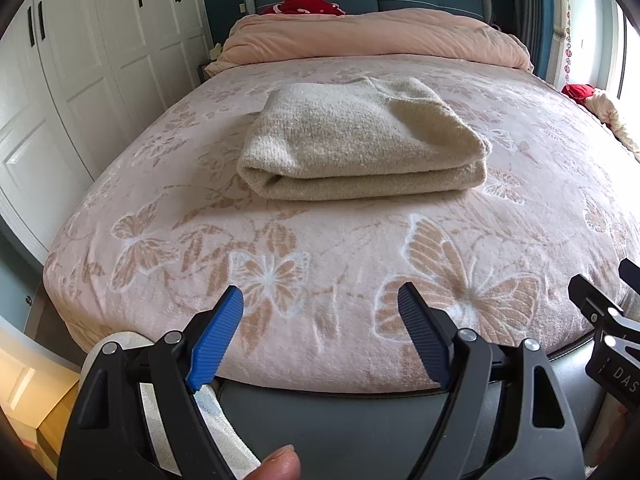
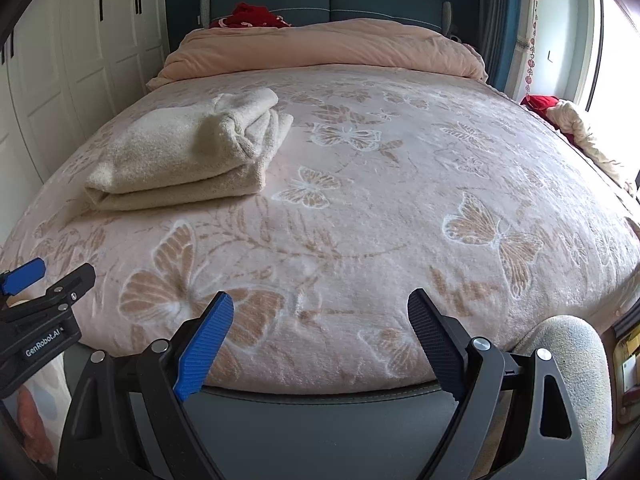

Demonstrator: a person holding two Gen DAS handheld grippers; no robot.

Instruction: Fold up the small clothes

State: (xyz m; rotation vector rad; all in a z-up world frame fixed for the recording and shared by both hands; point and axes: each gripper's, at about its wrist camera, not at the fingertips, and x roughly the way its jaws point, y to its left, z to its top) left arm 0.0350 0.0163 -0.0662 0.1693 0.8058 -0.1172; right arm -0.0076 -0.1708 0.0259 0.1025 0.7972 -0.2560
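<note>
A cream knitted sweater (image 1: 360, 140) lies folded into a thick rectangle on the pink butterfly blanket (image 1: 320, 248), in the middle of the bed. It shows at the left in the right wrist view (image 2: 188, 152). My left gripper (image 1: 322, 300) is open and empty above the near edge of the bed, well short of the sweater. My right gripper (image 2: 322, 306) is open and empty too, above the near edge, to the right of the sweater. The left gripper's tip shows at the left edge of the right wrist view (image 2: 48, 280).
A rolled pink duvet (image 1: 372, 38) lies across the head of the bed, with red cloth (image 1: 308, 2) behind it. White wardrobe doors (image 1: 80, 60) stand on the left. Red and cream cloth (image 2: 560, 116) lies at the right edge. A dark padded bed frame (image 2: 320, 412) runs below the grippers.
</note>
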